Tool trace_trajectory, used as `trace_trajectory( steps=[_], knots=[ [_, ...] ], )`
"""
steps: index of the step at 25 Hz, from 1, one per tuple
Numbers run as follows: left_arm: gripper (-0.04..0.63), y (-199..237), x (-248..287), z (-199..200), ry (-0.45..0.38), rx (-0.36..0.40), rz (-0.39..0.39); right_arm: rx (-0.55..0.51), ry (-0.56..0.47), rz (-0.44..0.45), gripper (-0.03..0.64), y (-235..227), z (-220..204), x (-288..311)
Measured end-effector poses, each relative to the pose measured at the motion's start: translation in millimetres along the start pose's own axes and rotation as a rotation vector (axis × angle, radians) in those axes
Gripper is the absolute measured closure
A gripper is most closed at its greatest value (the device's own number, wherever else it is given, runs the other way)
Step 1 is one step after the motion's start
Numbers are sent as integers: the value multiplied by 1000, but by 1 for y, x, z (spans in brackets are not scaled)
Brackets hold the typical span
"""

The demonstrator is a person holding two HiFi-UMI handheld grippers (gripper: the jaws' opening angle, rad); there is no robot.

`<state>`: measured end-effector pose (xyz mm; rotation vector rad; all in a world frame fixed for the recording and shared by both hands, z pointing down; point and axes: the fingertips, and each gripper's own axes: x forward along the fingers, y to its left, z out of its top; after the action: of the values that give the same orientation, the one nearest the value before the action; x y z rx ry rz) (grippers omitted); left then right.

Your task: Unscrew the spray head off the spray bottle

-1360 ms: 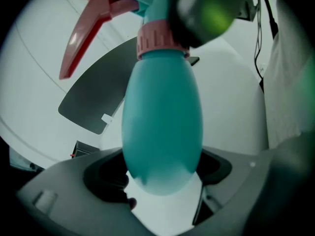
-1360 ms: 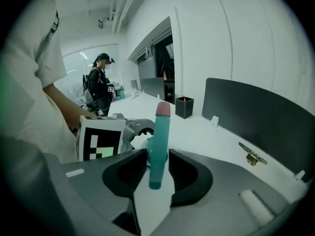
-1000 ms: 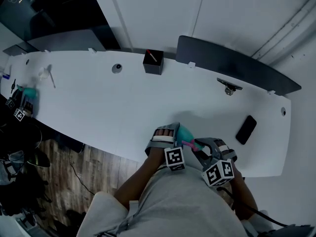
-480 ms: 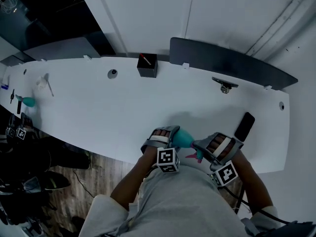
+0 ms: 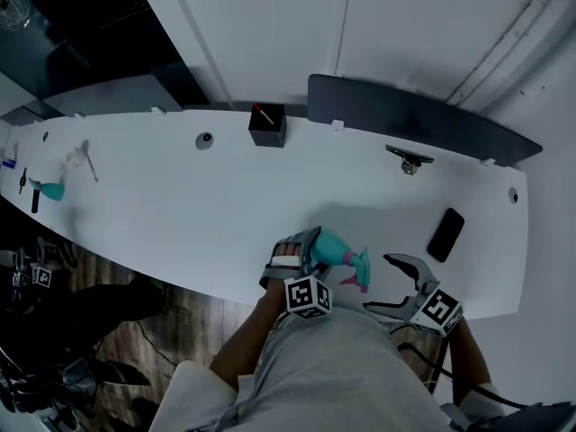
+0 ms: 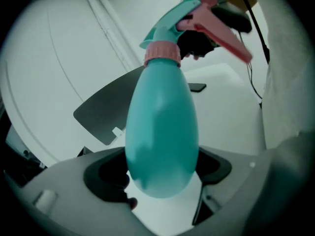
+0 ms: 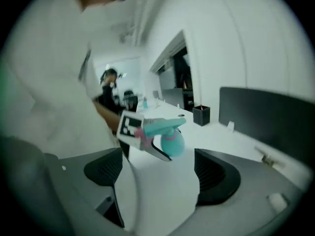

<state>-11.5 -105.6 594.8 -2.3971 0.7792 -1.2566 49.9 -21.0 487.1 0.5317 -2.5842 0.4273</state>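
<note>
The teal spray bottle (image 5: 333,248) lies tilted over the table's front edge, its spray head (image 5: 358,266) with the pink trigger pointing right. My left gripper (image 5: 306,250) is shut on the bottle's round body (image 6: 162,127); in the left gripper view the pink collar (image 6: 162,53) and the trigger (image 6: 219,31) rise beyond the jaws. My right gripper (image 5: 375,283) is apart from the spray head, to its right, and its jaws are opening with nothing between them. In the right gripper view (image 7: 160,173) the bottle (image 7: 172,142) shows some way ahead.
A black phone (image 5: 446,235) lies on the white table (image 5: 180,205) to the right. A black box (image 5: 267,124), a dark panel (image 5: 423,120) and a metal fitting (image 5: 409,160) stand at the back. Another teal bottle (image 5: 49,188) lies at the far left.
My right gripper has let go of the spray head, spread its jaws and drawn back to the right. The left gripper still holds the bottle in about the same place.
</note>
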Motion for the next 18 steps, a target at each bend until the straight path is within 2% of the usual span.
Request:
trace_trajectory(
  steps=[2, 3, 4, 5, 6, 8, 11, 12, 17, 18],
  knots=[
    [195, 6, 2, -2, 10, 35, 43, 404, -203, 67, 132, -4, 24, -9],
    [195, 8, 3, -2, 13, 49, 59, 576, -303, 63, 132, -13, 35, -10],
    [195, 10, 5, -2, 17, 57, 69, 692, -365, 39, 133, -23, 42, -8],
    [195, 10, 6, -2, 22, 63, 75, 735, -373, 4, 137, -30, 43, -2],
    [195, 9, 7, -1, 27, 70, 79, 710, -333, -33, 148, -32, 41, 7],
    [195, 7, 8, 0, 34, 82, 82, 583, -210, -101, 197, -31, 32, 25],
    [195, 5, 8, 0, 40, 89, 79, 511, -134, -195, 366, -39, 23, 35],
    [195, 4, 8, 0, 42, 90, 79, 507, -123, -214, 398, -42, 22, 37],
    [195, 4, 9, -1, 52, 98, 74, 449, -32, -237, 485, -43, 16, 46],
    [195, 3, 10, -2, 53, 100, 71, 418, -9, -233, 485, -41, 15, 47]
  ],
)
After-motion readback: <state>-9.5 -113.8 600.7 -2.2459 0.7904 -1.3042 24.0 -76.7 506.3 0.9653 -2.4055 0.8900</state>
